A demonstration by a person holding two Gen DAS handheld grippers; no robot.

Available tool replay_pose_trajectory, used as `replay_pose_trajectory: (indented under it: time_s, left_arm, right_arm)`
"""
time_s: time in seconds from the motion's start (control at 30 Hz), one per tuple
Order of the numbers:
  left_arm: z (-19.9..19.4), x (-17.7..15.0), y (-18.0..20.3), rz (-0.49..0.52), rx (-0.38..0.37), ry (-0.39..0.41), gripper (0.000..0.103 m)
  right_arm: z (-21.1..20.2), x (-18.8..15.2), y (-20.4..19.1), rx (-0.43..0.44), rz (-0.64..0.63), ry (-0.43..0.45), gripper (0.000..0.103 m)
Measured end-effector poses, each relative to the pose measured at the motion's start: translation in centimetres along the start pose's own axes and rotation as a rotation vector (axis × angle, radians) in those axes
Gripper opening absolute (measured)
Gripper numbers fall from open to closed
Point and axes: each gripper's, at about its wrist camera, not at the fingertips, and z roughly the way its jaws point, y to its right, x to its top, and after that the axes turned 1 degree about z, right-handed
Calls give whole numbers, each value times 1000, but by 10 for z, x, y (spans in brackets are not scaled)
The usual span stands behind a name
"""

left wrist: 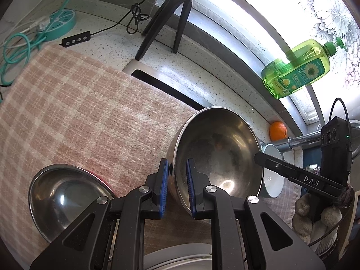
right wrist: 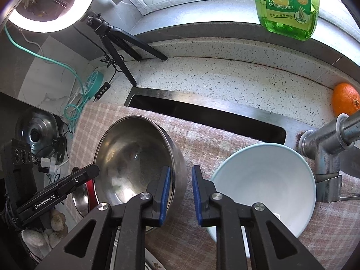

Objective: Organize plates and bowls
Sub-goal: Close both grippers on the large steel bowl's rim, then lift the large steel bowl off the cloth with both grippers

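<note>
A large steel bowl (left wrist: 216, 148) sits over the pink checked cloth (left wrist: 78, 112). My left gripper (left wrist: 177, 160) is shut on its left rim, one blue pad inside the wall and one outside. My right gripper (right wrist: 181, 167) is shut on the opposite rim of the same bowl (right wrist: 135, 157), with the wall between its pads. Each gripper shows in the other's view: the right gripper (left wrist: 261, 156) at the bowl's far rim, the left gripper (right wrist: 90, 173) likewise. A pale blue bowl (right wrist: 265, 186) stands just right of the steel one. A smaller steel bowl (left wrist: 63, 198) with a red outside lies at the left.
A plate rim (left wrist: 180, 258) shows below the left gripper. The faucet (right wrist: 326, 139), an orange (right wrist: 345, 99) and a green soap bottle (right wrist: 285, 6) are at the right and back. A tripod (left wrist: 171, 18), a teal power strip (left wrist: 60, 22) and the sink gap (right wrist: 202, 112) lie behind the cloth.
</note>
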Motion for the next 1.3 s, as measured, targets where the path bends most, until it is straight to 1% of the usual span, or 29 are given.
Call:
replay_pose_trajectory:
  time_s: [0.13, 0.2, 0.43, 0.57, 0.8, 1.03, 1.3]
  left_arm:
    - [0, -1, 2, 9, 5, 7, 12]
    - [0, 0, 1, 8, 6, 8, 10]
    - [-1, -1, 3, 18, 9, 9, 10]
    - [-2, -1, 4, 27, -14, -1, 10]
    - [-5, -4, 5, 39, -38, -11, 10]
    - [-18, -7, 10, 65, -54, 3, 10]
    - [-43, -10, 11, 89, -73, 39, 10]
  right_arm:
    - [2, -1, 0, 10, 5, -6, 8]
    - [2, -1, 0, 11, 9, -4, 8]
    - [2, -2, 2, 12, 39, 0, 8]
    - [-2, -6, 2, -12, 58, 13, 8]
    - [-11, -15, 2, -24, 91, 26, 8]
    - [-25, -25, -2, -24, 110, 47, 8]
    - [-42, -33, -19, -23, 107, 79, 8]
